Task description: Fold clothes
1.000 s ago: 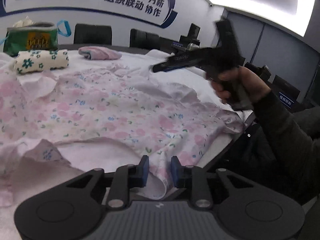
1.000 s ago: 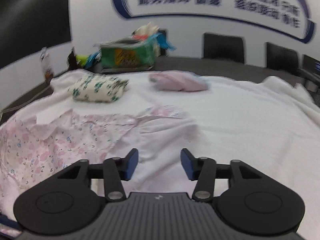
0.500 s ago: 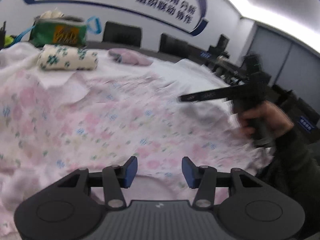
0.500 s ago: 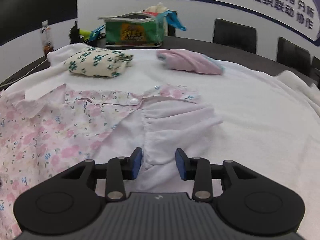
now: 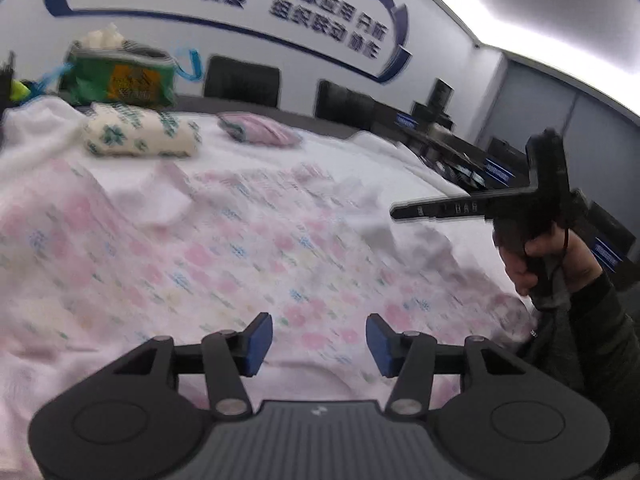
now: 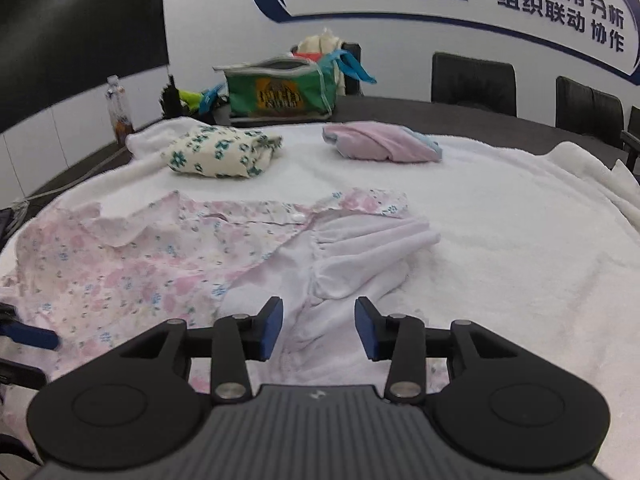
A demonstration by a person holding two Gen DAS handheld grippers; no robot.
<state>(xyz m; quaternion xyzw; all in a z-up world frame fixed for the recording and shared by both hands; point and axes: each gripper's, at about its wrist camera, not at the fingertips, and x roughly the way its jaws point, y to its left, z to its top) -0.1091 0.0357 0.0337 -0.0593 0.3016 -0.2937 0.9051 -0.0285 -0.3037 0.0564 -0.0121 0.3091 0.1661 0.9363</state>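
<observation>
Floral shirt (image 6: 132, 272) lies spread on the towel-covered tabletop (image 6: 520, 240), one white sleeve (image 6: 360, 256) bunched. Both grippers, left (image 5: 318, 340) and right (image 6: 318, 328), hover with fingers apart, holding nothing. Likely next: pinch that sleeve and fold it inward.

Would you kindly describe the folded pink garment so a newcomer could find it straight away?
Start at the green bag standing at the far edge of the white cloth. Just in front of it and to the right lies the folded pink garment. Its neighbour to the left, the folded bundle, is cream with green flowers, whereas this one is plain pink.
</observation>
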